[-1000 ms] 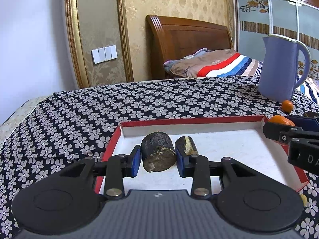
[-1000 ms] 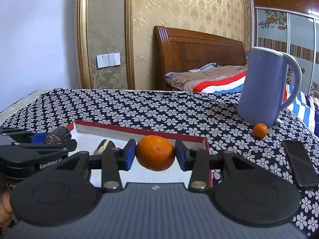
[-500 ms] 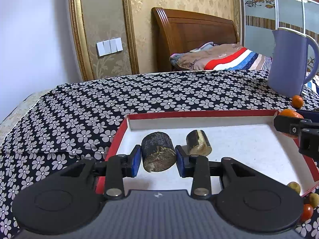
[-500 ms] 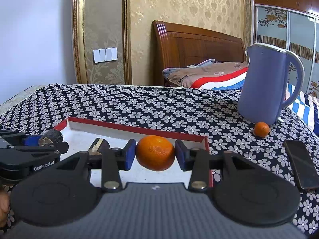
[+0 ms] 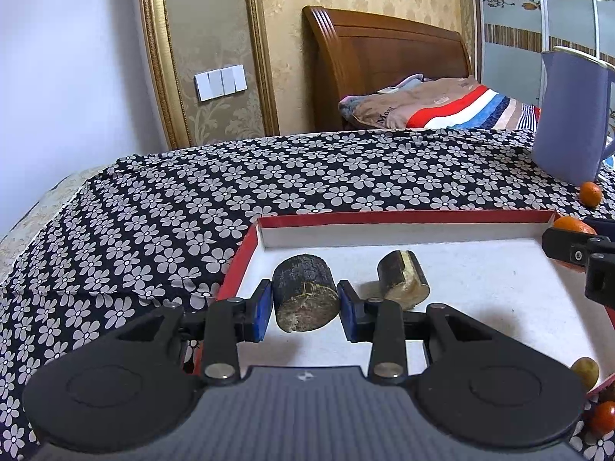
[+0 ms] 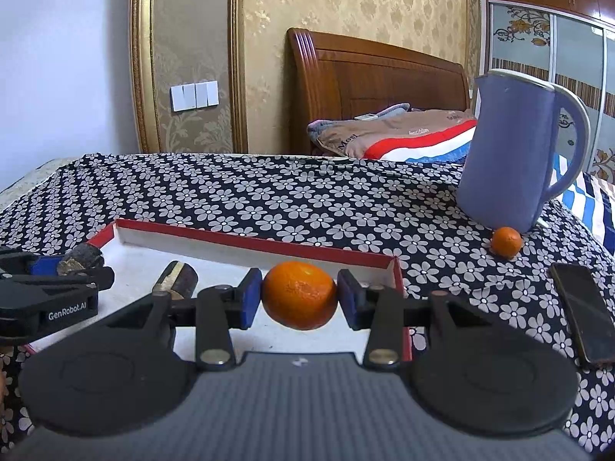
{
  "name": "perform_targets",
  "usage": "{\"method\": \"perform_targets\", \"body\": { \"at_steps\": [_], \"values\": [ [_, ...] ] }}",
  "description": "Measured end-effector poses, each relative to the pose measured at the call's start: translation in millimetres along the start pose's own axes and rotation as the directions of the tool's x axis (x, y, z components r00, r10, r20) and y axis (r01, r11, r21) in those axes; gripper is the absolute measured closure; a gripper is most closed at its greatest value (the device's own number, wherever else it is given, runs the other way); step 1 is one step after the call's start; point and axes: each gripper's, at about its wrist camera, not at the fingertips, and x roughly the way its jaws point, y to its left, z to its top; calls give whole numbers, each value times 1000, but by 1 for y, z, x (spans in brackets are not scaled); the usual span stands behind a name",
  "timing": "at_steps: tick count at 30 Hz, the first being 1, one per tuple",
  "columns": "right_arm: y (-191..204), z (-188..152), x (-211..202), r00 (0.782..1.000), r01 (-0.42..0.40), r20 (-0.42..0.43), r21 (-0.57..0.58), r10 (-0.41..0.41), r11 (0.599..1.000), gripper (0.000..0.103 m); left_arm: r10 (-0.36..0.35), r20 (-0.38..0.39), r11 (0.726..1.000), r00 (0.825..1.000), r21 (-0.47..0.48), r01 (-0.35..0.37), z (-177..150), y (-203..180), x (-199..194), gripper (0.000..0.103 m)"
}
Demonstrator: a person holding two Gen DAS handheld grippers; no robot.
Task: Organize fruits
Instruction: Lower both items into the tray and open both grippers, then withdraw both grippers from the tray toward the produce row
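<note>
Both grippers are loaded: the left gripper [image 5: 303,303] pinches a dark sugarcane chunk [image 5: 305,292] between its blue pads, and the right gripper [image 6: 299,296] clamps an orange [image 6: 299,295] the same way. Each load hangs just above the white floor of the red-rimmed tray [image 5: 403,218] — the chunk toward the tray's left end, the orange near its right wall.

To place well, I'd judge that each hand should sink until its fruit rests on the floor before the pads part; the orange is round and could roll, so it wants a gentle let-go away from the rim. The chunk should come down clear of the 2nd cane piece [image 5: 403,281], which already lies on its side in the tray just to the right of it.

That cane piece is the only thing plainly resting in the tray. Outside it, a small orange [image 6: 506,242] sits on the flowered cloth against the blue jug [image 6: 511,150], a phone [image 6: 584,315] lies farther right, and 2 or 3 small fruits [image 5: 584,370] cluster by the tray's near right corner.
</note>
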Motion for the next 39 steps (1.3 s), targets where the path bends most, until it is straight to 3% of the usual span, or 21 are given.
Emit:
{"method": "perform_targets", "body": {
  "at_steps": [17, 21, 26, 27, 29, 31, 39],
  "values": [
    [1, 3, 12, 1000, 10, -26, -10, -10, 1000, 62, 25, -20, 1000, 1000, -7, -25, 3, 4, 14, 67],
    [3, 2, 13, 999, 29, -22, -19, -29, 999, 51, 44, -24, 999, 999, -12, -44, 2, 5, 17, 67],
    [3, 3, 2, 1000, 30, 1, -24, -30, 999, 51, 19, -33, 999, 999, -45, -21, 3, 10, 14, 66],
    [3, 3, -2, 1000, 29, 10, -22, -28, 999, 49, 17, -28, 999, 999, -50, -19, 4, 11, 11, 64],
    [3, 2, -14, 999, 25, 33, -12, -24, 1000, 39, 12, -16, 998, 1000, -64, -13, 6, 15, 5, 45],
    [3, -1, -27, 998, 19, 66, -7, -19, 1000, 30, 13, 13, 997, 1000, -83, -12, 8, 20, -4, 32],
    [-8, -37, -92, 984, 11, 179, 44, -19, 999, 20, 7, 117, 995, 993, -99, 5, -6, 48, -65, 31]
  ]
}}
